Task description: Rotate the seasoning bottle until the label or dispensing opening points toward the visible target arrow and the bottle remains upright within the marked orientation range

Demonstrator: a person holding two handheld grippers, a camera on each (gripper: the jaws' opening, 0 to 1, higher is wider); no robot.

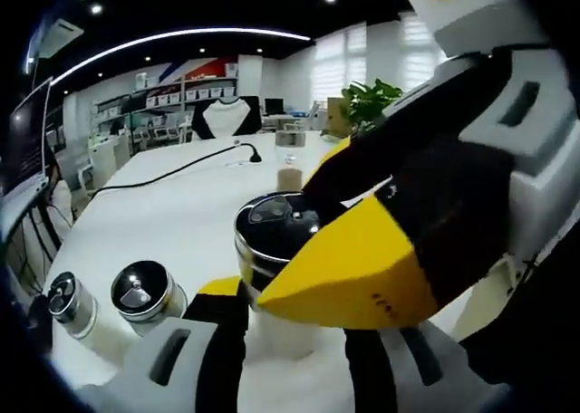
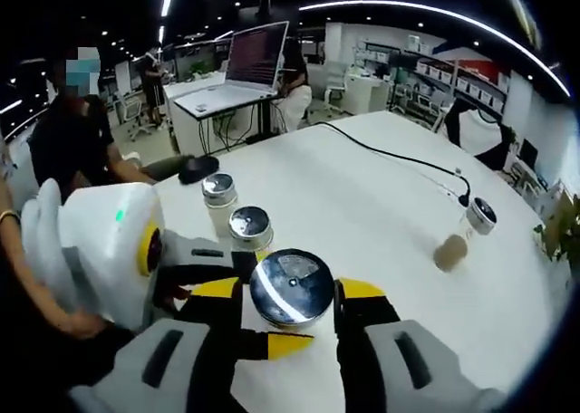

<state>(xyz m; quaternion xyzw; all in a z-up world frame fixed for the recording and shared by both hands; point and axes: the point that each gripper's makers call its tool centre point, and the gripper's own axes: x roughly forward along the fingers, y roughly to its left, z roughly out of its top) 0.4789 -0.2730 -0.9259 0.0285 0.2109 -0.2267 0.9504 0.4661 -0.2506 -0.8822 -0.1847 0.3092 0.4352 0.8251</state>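
The seasoning bottle (image 1: 272,227), with a white body and a shiny dark lid, stands upright on the white table (image 1: 181,214). My left gripper (image 1: 288,340) holds its body between the jaws from below. My right gripper reaches in from the right, and its yellow finger (image 1: 349,277) lies against the lid. In the right gripper view the lid (image 2: 292,286) sits tight between the yellow-tipped jaws of my right gripper (image 2: 292,292). The left gripper's white housing (image 2: 100,241) comes in from the left, and one of its yellow fingers (image 2: 290,345) lies under the lid.
Two more lidded bottles (image 2: 218,191) (image 2: 250,225) stand close by on the left. A glass jar (image 2: 462,236) with brown contents and a black cable (image 2: 399,159) lie farther across the table. A person (image 2: 72,132) sits at the table's edge.
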